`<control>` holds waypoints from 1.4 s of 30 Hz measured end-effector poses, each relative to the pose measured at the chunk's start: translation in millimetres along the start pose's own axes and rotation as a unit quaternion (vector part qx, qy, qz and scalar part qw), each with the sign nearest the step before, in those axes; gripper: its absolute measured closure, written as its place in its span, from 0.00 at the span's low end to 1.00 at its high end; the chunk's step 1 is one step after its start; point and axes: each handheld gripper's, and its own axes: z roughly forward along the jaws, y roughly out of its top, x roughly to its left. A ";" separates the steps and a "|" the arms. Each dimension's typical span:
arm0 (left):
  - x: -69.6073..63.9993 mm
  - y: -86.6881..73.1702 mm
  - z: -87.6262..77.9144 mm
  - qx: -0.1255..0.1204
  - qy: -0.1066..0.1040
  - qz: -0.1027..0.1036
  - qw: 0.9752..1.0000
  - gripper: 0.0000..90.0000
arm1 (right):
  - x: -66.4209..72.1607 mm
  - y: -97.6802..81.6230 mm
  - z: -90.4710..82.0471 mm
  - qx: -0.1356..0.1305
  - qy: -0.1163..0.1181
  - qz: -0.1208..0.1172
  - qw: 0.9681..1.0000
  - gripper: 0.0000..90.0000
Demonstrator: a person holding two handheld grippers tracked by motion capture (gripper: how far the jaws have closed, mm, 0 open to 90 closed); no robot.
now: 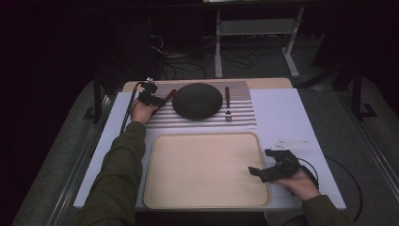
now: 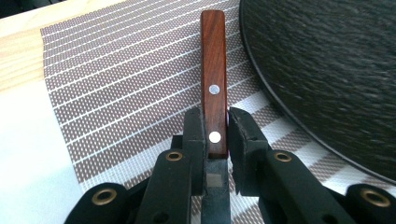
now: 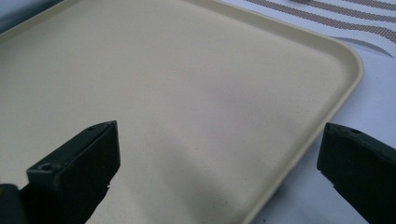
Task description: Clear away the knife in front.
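Note:
A knife with a reddish wooden handle [image 2: 214, 56] lies on the striped placemat [image 2: 116, 84], just left of a dark round plate [image 2: 327, 70]. My left gripper [image 2: 215, 122] is shut on the near end of that handle, its jaws pressed against both sides. From above, the left gripper [image 1: 154, 99] sits at the placemat's left edge, with the knife handle [image 1: 170, 95] pointing toward the plate [image 1: 197, 100]. My right gripper [image 1: 260, 173] hangs open over the front right corner of the beige tray [image 1: 207, 188]. Nothing lies between the jaws of that right gripper [image 3: 219, 140], which frame bare tray [image 3: 187, 70].
A fork [image 1: 227, 104] with a wooden handle lies on the placemat [image 1: 244, 101] right of the plate. A white cover [image 1: 282, 113] spreads over the table. Beyond the far edge are cables and a white table frame [image 1: 291, 52] on the floor.

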 end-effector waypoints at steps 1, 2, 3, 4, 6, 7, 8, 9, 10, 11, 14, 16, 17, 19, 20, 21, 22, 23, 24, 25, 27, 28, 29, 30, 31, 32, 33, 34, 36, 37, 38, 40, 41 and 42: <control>-0.4 0.4 -1.7 0.002 -0.001 0.000 1.000 0.87 | 0.0 0.0 -0.1 0.000 0.000 0.000 1.000 0.00; -0.7 0.7 -4.3 0.004 -0.002 -0.002 1.000 0.87 | 0.1 0.1 -0.2 0.000 0.000 0.000 1.000 0.00; -0.6 0.9 -6.9 0.006 -0.002 -0.002 1.000 0.87 | 0.1 0.1 -0.2 -0.001 0.000 0.000 1.000 0.00; -0.6 0.9 -9.9 0.007 -0.003 -0.003 1.000 0.87 | 0.2 0.1 -0.1 0.000 0.000 0.000 1.000 0.00; -0.9 0.1 -16.3 0.007 -0.004 -0.007 1.000 0.87 | 0.2 0.1 0.0 0.000 -0.001 -0.001 1.000 0.00; -1.3 -0.9 -19.7 0.004 -0.008 -0.003 1.000 0.87 | 0.3 0.1 0.0 0.000 -0.001 -0.001 1.000 0.00; -2.1 -2.0 -23.0 0.003 -0.011 -0.001 1.000 0.87 | 0.5 0.2 0.0 0.000 -0.002 -0.001 1.000 0.00; -3.0 -3.1 -26.3 0.004 -0.011 0.001 1.000 0.87 | 0.5 0.3 -0.1 0.000 -0.002 -0.002 1.000 0.00; -3.8 -4.7 -30.8 0.003 -0.016 0.002 1.000 0.87 | 0.6 0.4 -0.1 0.000 -0.002 -0.001 1.000 0.00; -5.0 -6.1 -34.3 0.000 -0.022 -0.003 1.000 0.87 | 0.7 0.5 -0.2 0.000 -0.002 -0.001 1.000 0.00; -10.5 -10.6 -45.4 0.001 -0.026 0.002 1.000 0.87 | 0.9 0.6 0.0 0.000 -0.002 -0.003 1.000 0.00; -15.2 -14.1 -51.2 0.002 -0.027 0.004 1.000 0.87 | 1.0 0.7 0.0 0.000 -0.003 -0.003 1.000 0.00; -17.2 -16.3 -54.5 0.003 -0.029 0.003 1.000 0.87 | 1.1 0.8 0.0 0.000 -0.003 -0.002 1.000 0.00; -21.0 -20.6 -60.9 0.001 -0.037 0.000 0.999 0.87 | 1.3 1.0 -0.1 0.000 -0.003 -0.003 1.000 0.00; -23.5 -23.0 -64.9 0.000 -0.040 -0.001 0.999 0.87 | 1.4 1.1 0.0 0.000 -0.003 -0.003 1.000 0.00; -25.2 -24.3 -67.5 0.000 -0.043 0.000 0.999 0.87 | 1.7 1.2 -0.1 0.000 -0.004 -0.003 1.000 0.00; -28.4 -26.3 -71.8 -0.002 -0.047 0.002 0.999 0.87 | 1.9 1.3 0.0 0.000 -0.004 -0.003 1.000 0.00; -30.3 -27.3 -74.7 -0.002 -0.048 0.003 0.999 0.87 | 2.3 1.5 0.2 0.000 -0.004 -0.003 1.000 0.00; -33.0 -28.6 -78.3 -0.002 -0.049 0.007 0.999 0.87 | 2.4 1.6 0.3 0.001 -0.004 -0.003 1.000 0.00; -36.0 -29.8 -81.9 -0.002 -0.051 0.010 0.999 0.87 | 2.6 1.7 0.6 0.001 -0.004 -0.004 1.000 0.00; -41.4 -32.2 -89.4 -0.006 -0.060 0.011 0.998 0.87 | 2.9 2.0 0.9 0.002 -0.004 -0.003 1.000 0.00; -44.5 -33.5 -93.1 -0.007 -0.064 0.012 0.998 0.87 | 3.0 2.1 0.8 0.002 -0.004 -0.004 1.000 0.00; -48.7 -35.3 -97.5 -0.009 -0.068 0.014 0.998 0.87 | 3.0 2.1 0.8 0.002 -0.004 -0.004 1.000 0.00; -51.2 -36.6 -99.8 -0.010 -0.071 0.015 0.997 0.87 | 3.1 2.1 0.8 0.002 -0.004 -0.004 1.000 0.00; -55.3 -38.6 -102.8 -0.014 -0.075 0.017 0.997 0.87 | 3.1 2.1 0.8 0.002 -0.005 -0.004 1.000 0.00; -58.8 -40.8 -105.4 -0.017 -0.081 0.022 0.996 0.87 | 3.2 2.1 0.9 0.002 -0.005 -0.004 1.000 0.00; -62.6 -43.2 -107.5 -0.018 -0.085 0.024 0.996 0.87 | 3.3 2.2 1.0 0.002 -0.005 -0.005 1.000 0.00; -66.8 -45.9 -109.1 -0.018 -0.087 0.026 0.996 0.87 | 3.4 2.2 1.0 0.002 -0.005 -0.005 1.000 0.00; -74.8 -51.7 -111.9 -0.013 -0.092 0.031 0.995 0.87 | 3.8 2.4 1.0 0.002 -0.006 -0.005 1.000 0.00; -78.3 -54.6 -113.3 -0.010 -0.094 0.036 0.995 0.87 | 3.9 2.5 0.9 0.002 -0.006 -0.005 1.000 0.00; -81.5 -57.5 -114.7 -0.010 -0.096 0.036 0.995 0.87 | 4.1 2.6 0.9 0.002 -0.006 -0.005 1.000 0.00; -88.3 -63.2 -116.5 -0.008 -0.103 0.039 0.994 0.87 | 4.3 2.6 0.8 0.001 -0.006 -0.006 1.000 0.00; -92.7 -66.7 -117.3 -0.005 -0.106 0.040 0.994 0.87 | 4.3 2.7 0.9 0.001 -0.006 -0.006 1.000 0.00; -94.9 -68.6 -117.9 -0.005 -0.108 0.042 0.993 0.87 | 4.3 2.7 1.1 0.001 -0.006 -0.006 1.000 0.00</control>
